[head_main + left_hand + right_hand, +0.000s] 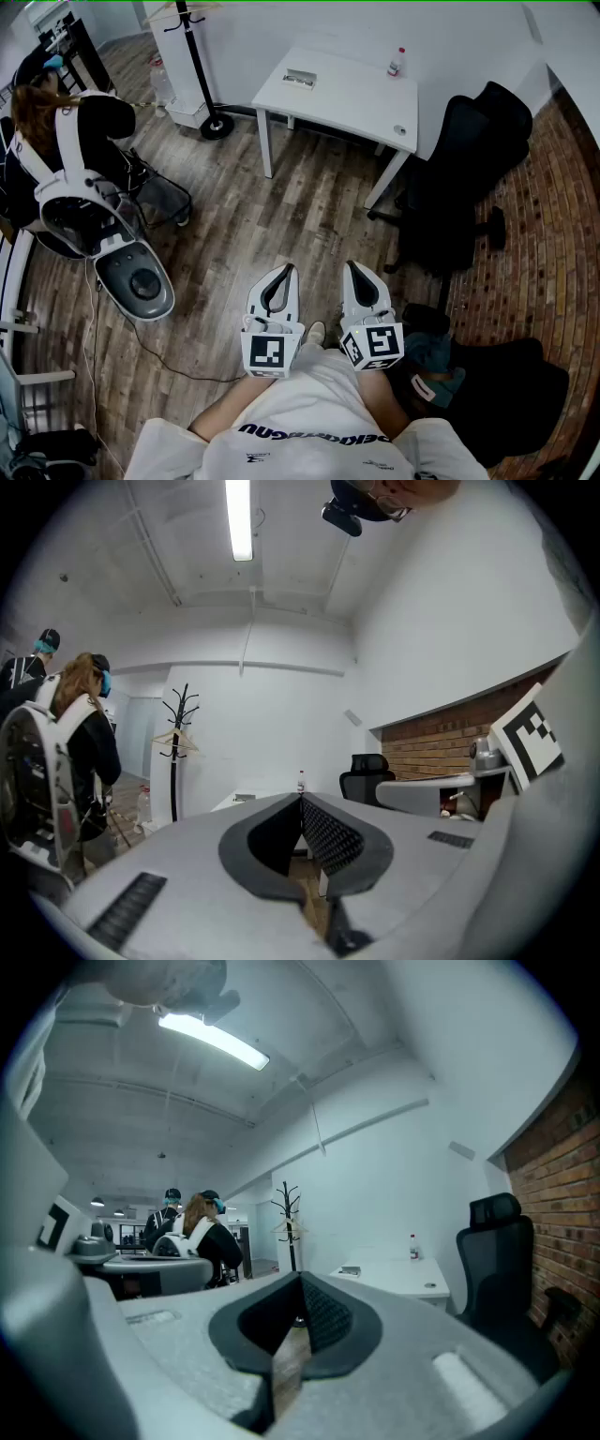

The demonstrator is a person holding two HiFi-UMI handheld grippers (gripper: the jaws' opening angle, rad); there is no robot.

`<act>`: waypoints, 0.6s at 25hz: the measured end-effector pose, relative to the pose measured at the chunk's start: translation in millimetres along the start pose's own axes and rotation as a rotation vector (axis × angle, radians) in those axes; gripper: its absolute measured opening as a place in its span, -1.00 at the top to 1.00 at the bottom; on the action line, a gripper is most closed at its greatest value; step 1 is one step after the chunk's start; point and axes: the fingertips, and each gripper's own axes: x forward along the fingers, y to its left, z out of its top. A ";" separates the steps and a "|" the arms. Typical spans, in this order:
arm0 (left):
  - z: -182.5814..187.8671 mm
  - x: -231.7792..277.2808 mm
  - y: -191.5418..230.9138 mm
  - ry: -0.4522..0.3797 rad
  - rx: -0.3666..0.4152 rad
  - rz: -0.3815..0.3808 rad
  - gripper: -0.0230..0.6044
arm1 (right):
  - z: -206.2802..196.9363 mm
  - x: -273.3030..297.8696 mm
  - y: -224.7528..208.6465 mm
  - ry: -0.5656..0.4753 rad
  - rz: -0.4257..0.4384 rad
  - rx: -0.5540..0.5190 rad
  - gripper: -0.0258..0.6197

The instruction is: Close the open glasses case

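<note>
A small flat grey object [300,78], possibly the glasses case, lies on the far left part of the white table [347,94]; it is too small to tell whether it is open. In the right gripper view the same object [351,1270] shows on the table [398,1279]. Both grippers are held close to my body over the wooden floor, well short of the table. My left gripper [289,271] is shut with nothing in it, its jaws meeting at the tip [300,799]. My right gripper [352,266] is likewise shut and empty [300,1277].
A bottle [397,62] and a small round item [400,130] stand on the table. Black office chairs [469,178] crowd its right side. A coat rack [202,66] stands left of it. A person with a white backpack [66,150] and a white machine [136,277] occupy the left.
</note>
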 end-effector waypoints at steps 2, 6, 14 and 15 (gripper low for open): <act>0.5 6.0 -2.9 -0.001 0.002 0.002 0.93 | 2.2 2.8 -7.2 -0.004 0.000 0.002 0.92; 0.0 20.1 -7.5 0.005 0.005 0.008 0.93 | 5.0 10.9 -21.3 -0.010 0.005 0.010 0.92; 2.1 50.2 -17.8 -0.011 0.029 0.069 0.93 | 15.4 25.1 -54.7 -0.058 0.039 -0.001 0.92; 2.2 54.1 -19.9 -0.013 0.029 0.076 0.93 | 14.9 27.1 -58.6 -0.059 0.049 0.006 0.92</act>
